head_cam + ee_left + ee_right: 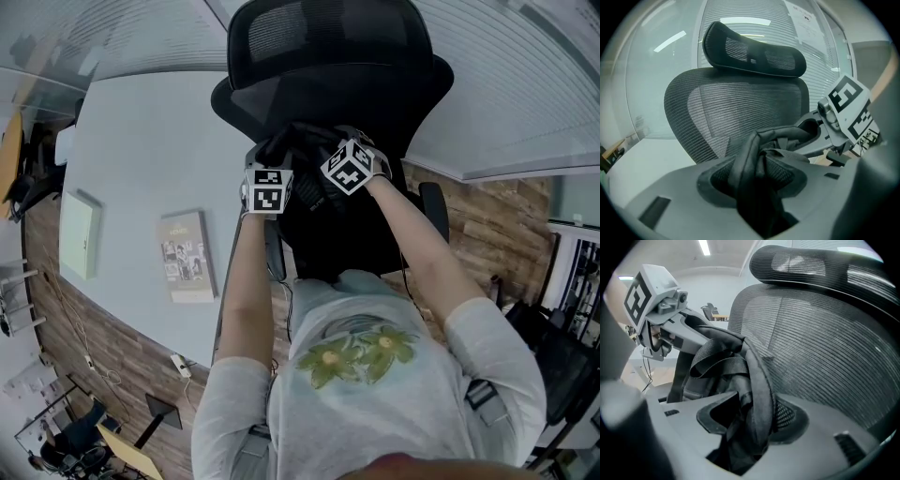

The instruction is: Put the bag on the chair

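Observation:
A black bag (323, 220) hangs between both grippers, just in front of a black mesh office chair (328, 89) with a headrest (323, 33). The left gripper (278, 155) is shut on a padded black strap (757, 159) that runs up out of its jaws. Another strap of the bag (752, 390) is pinched in the shut right gripper (330, 142). In the left gripper view the mesh backrest (736, 110) stands close behind the strap and the right gripper (813, 133) shows at the right. The left gripper (701, 333) appears at the left of the right gripper view. The seat is hidden under the bag.
A pale table (141, 131) stretches to the left of the chair, with a booklet (185, 255) and a white pad (77, 234) on it. An armrest (433, 208) sticks out on the right over wood flooring (492, 225). Walls with blinds rise behind the chair.

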Tool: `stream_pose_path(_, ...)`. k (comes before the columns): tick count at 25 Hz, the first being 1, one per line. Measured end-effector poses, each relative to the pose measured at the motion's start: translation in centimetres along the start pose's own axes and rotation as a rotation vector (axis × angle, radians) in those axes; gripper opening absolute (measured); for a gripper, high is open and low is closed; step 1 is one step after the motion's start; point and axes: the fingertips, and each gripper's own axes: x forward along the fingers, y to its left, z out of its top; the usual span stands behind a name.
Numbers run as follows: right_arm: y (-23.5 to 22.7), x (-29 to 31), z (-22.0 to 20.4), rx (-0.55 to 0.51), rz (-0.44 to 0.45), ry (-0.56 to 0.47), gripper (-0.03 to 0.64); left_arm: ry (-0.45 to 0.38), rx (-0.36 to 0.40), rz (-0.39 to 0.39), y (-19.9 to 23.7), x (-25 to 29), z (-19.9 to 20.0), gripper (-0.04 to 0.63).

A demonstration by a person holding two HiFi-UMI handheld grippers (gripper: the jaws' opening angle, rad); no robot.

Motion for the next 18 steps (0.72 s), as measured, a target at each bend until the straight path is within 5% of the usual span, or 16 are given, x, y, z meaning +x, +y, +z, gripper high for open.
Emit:
stream_pose_path(11,-0.7,1.5,0.2,-0.025,-0.005,0.022,0.209,0.017,-0.007,-0.034,1.4,1.7,-0.1,0.212)
stream_pose_path(18,-0.6,0.9,0.5,-0.066,0.083,0.023,0.218,0.016,0.005,-0.060,1.2,1.1,0.2,0.232)
